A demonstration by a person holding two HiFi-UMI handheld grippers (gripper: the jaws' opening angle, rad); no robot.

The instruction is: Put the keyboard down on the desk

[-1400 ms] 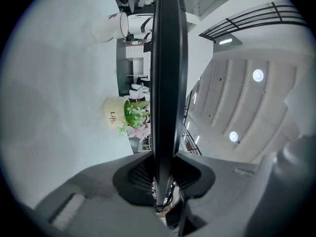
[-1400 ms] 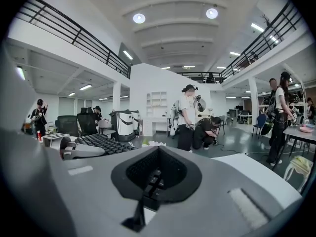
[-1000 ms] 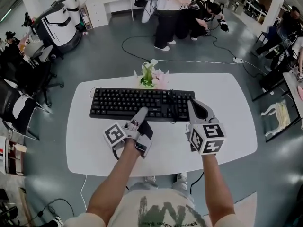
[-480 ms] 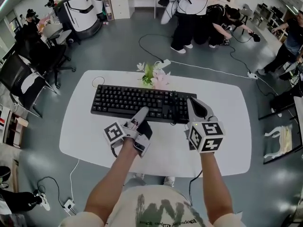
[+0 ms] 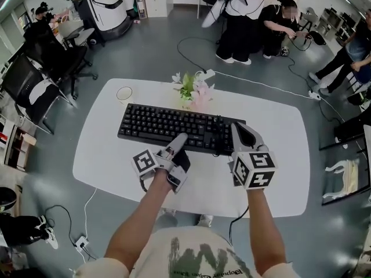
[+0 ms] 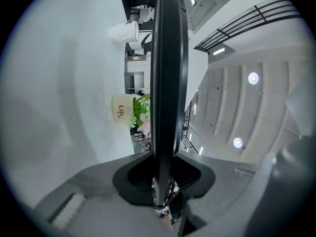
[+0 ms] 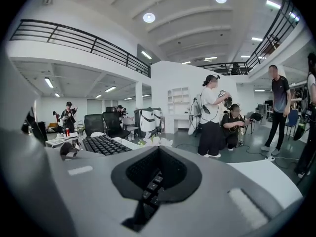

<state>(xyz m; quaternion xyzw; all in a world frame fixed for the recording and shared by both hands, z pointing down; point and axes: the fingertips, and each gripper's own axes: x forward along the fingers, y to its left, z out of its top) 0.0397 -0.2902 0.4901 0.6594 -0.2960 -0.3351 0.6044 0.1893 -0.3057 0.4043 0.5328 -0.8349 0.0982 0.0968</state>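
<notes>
You hold the black keyboard (image 5: 168, 131) in 2 grippers at the white bench (image 5: 110, 155).
Your left gripper (image 5: 179, 139) has its fingers clamped on the near long edge, about its middle; your right gripper (image 5: 237, 129) has its fingers closed on the right end. The keyboard lies across frame centre, with a flower pot (image 5: 193, 91) just behind it and a cup (image 5: 124, 93) at upper left. Whether it touches the bench cannot be told.

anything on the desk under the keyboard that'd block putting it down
Nothing visible does. The desk around the keyboard is bare. The flowers and cup stand beyond its far edge, clear of it. The patch straight under it is hidden from above.
</notes>
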